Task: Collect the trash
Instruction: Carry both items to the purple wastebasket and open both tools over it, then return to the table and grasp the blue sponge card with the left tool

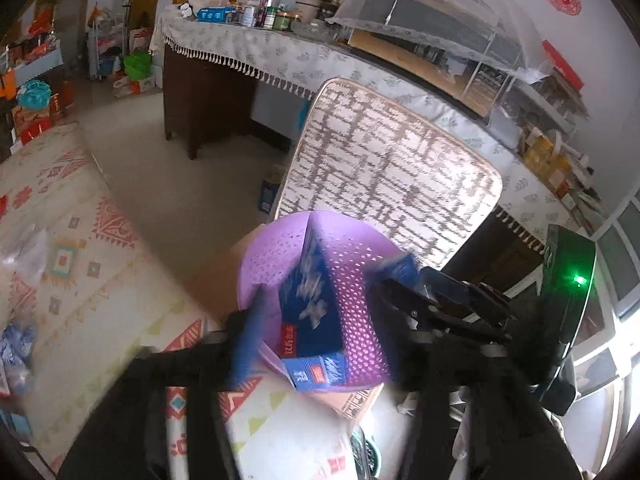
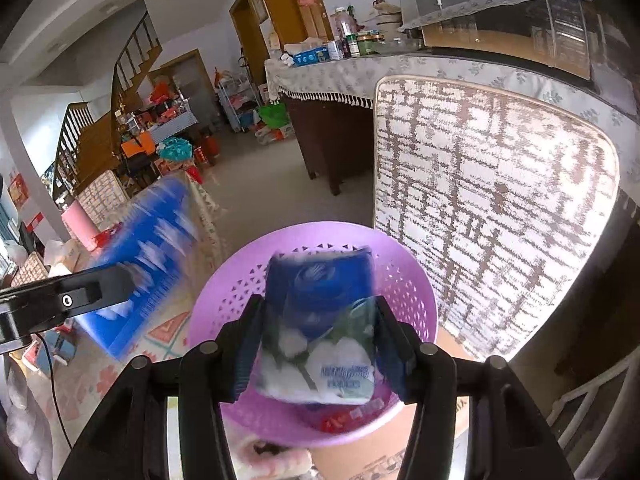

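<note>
Grey-and-white woven fabric covers the large mattress-like pad (image 2: 492, 208) that leans upright against the long counter (image 1: 304, 60), whose cloth has a fringe of tassels. On the counter stand jars and bottles and a mesh food cover (image 1: 432, 12). In front of the pad is the purple perforated basket (image 2: 312, 280), which sits on a brown cardboard box (image 1: 348, 400), beside a surface with a patterned cloth (image 1: 80, 240) in cream and red. In the left wrist view a tall blue carton (image 1: 312, 292) stands inside the basket, leaning against its wall, and it looks free of the pads; a smaller blue box (image 1: 316, 372) lies at the near rim. The left claw (image 1: 320, 308) is above the basket with its jaws apart, one blue fingertip (image 1: 246, 344) at the left and the other blurred at the right, gripping nothing that I can see. In the right wrist view the right claw (image 2: 316, 336) is over the basket, and a blue-and-white soft tissue pack (image 2: 320, 328) is between its jaws; the jaws stand parted, and I cannot tell whether the pads press it. To the left in this view the carton appears blurred beside the black finger of the left claw.
</note>
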